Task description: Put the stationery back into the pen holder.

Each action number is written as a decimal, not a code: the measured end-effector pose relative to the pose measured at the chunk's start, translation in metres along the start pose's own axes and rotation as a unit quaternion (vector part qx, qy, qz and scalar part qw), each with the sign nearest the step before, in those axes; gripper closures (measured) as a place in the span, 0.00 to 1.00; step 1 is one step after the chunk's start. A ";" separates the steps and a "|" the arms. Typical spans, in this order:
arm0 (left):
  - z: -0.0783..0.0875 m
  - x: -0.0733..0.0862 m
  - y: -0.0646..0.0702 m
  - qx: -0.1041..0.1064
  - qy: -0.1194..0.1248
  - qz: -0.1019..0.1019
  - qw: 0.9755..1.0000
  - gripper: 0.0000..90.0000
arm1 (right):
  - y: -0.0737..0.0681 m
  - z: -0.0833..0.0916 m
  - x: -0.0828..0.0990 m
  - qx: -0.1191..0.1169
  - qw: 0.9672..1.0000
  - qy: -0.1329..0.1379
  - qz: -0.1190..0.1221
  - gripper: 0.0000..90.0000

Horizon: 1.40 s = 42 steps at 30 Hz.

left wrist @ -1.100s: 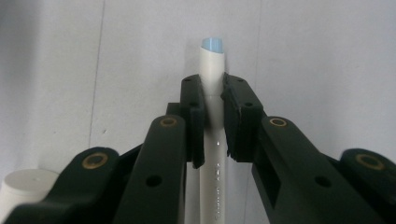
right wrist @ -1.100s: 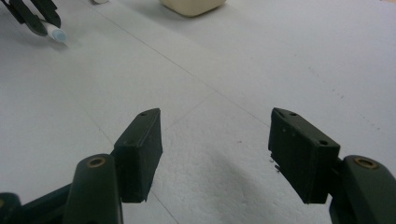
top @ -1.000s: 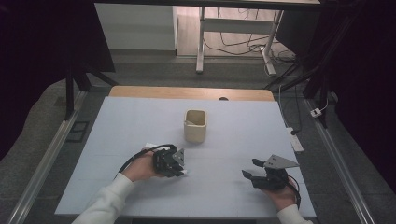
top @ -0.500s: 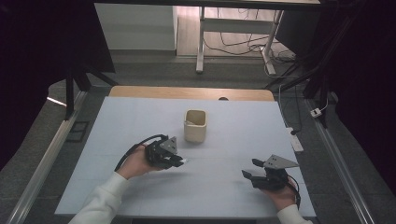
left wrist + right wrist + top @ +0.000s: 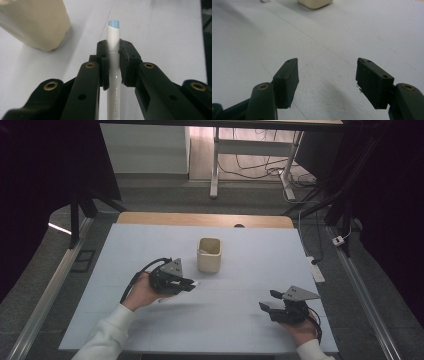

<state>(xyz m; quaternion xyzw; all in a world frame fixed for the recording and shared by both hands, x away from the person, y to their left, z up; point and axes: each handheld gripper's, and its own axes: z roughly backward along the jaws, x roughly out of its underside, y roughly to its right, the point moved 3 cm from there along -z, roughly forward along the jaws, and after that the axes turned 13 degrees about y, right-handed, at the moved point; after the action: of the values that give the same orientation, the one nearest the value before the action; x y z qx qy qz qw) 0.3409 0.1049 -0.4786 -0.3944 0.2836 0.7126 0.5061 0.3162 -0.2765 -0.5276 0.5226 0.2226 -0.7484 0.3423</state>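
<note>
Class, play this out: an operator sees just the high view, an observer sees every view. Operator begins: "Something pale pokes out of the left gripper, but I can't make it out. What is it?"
Observer: A white pen, clamped between the left gripper's jaws.
Operator: What is at its far end?
Observer: A light blue tip, past the jaws.
Operator: Any marking on it?
Observer: Faint grey lettering along the barrel, too blurred to read.
Operator: And the right gripper?
Observer: The right gripper has its jaws wide apart over the bare table, with nothing between them.
</note>
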 end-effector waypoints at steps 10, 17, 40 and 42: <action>0.012 -0.004 -0.003 -0.021 0.047 0.019 0.999 0.87 | 0.000 0.002 -0.001 -0.002 1.000 0.010 -0.003 0.36; 0.017 -0.006 -0.004 -0.032 0.077 0.031 0.996 0.87 | 0.001 0.003 -0.002 0.005 1.000 0.012 -0.004 0.28; 0.020 -0.016 -0.013 -0.056 0.151 0.053 0.986 0.87 | 0.000 -0.001 0.000 0.000 1.000 0.005 -0.003 0.25; 0.019 -0.019 -0.015 -0.058 0.160 0.056 0.984 0.87 | 0.000 -0.001 0.000 0.000 1.000 0.005 -0.004 0.25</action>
<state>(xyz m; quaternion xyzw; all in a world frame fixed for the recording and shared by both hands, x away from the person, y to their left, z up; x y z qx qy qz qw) 0.3534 0.1154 -0.4524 -0.5153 0.3408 0.6826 0.3903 0.3169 -0.2761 -0.5276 0.5254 0.2264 -0.7470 0.3385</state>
